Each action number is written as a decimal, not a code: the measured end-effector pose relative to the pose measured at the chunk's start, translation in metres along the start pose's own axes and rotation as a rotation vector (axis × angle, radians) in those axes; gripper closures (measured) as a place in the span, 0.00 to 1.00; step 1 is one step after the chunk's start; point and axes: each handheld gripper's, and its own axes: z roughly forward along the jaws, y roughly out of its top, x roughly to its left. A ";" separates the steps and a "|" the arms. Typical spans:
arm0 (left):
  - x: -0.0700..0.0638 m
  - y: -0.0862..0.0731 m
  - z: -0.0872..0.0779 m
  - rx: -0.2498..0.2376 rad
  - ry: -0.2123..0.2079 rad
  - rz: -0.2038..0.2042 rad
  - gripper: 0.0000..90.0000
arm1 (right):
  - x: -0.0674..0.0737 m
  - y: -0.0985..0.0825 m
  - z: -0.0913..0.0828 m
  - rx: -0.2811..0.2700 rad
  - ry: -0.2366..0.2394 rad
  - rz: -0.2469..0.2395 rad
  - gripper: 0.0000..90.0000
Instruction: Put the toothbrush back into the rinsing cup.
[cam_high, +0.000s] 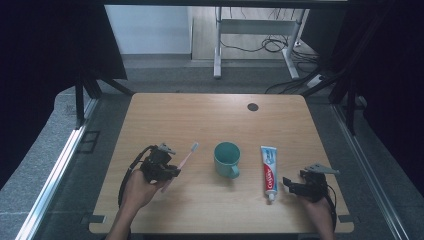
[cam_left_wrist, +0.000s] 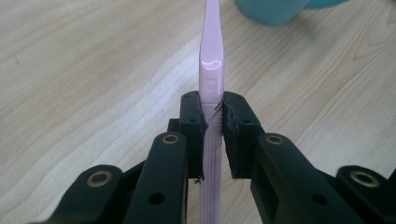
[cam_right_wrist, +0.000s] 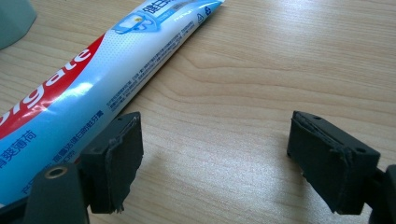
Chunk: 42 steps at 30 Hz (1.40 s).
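A pink toothbrush (cam_high: 183, 161) is clamped by its handle in my left gripper (cam_high: 170, 173), at the table's front left, its bristle end pointing up and right toward a teal mug (cam_high: 227, 159). In the left gripper view the pads press both sides of the toothbrush (cam_left_wrist: 211, 74), and the left gripper (cam_left_wrist: 213, 116) is shut on it. A toothpaste tube (cam_high: 269, 171) lies right of the mug, cap toward me. My right gripper (cam_high: 292, 186) rests just right of the tube, open. In the right gripper view the right gripper (cam_right_wrist: 215, 149) has bare wood between its pads, with the tube (cam_right_wrist: 93, 79) beside the left pad.
The wooden table (cam_high: 215, 115) has a dark round grommet (cam_high: 253, 106) near its far right. The mug's rim (cam_left_wrist: 275, 11) shows beyond the toothbrush. Dark curtains flank the table; a desk frame and cables stand on the floor behind.
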 end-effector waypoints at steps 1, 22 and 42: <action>0.000 0.001 -0.001 -0.006 0.000 0.005 0.88 | 0.000 0.000 0.000 0.000 0.000 0.000 0.20; -0.011 0.025 -0.021 -0.189 -0.020 0.039 0.88 | -0.001 0.000 0.000 -0.004 0.010 0.016 0.20; -0.022 0.056 -0.022 -0.292 -0.052 0.098 0.88 | -0.001 0.000 0.000 -0.002 0.006 0.014 0.20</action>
